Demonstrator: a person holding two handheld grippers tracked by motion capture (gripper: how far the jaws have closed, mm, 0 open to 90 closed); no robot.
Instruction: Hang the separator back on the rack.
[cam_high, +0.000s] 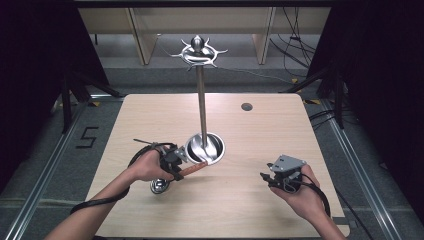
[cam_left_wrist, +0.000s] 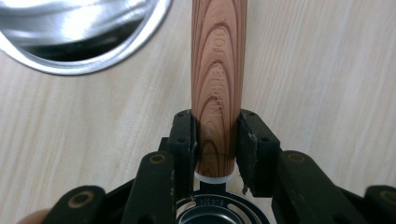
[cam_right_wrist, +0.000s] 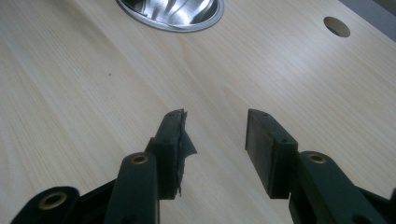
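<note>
Wooden handle (cam_left_wrist: 218, 84) clamped in left gripper (cam_left_wrist: 217, 140) fingers; engraved lettering illegible.

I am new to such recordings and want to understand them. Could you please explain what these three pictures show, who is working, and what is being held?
A person sits at a wooden table and holds one handheld gripper in each hand. The high view looks down from above; each of the other two views comes from a camera riding on one gripper. The left gripper is closed on a wooden handle, apparently of a utensil with a metal end. The right gripper is open and holds nothing. On the table stands a metal stand, a tall pole with hooks on top and a round shiny base.
</note>
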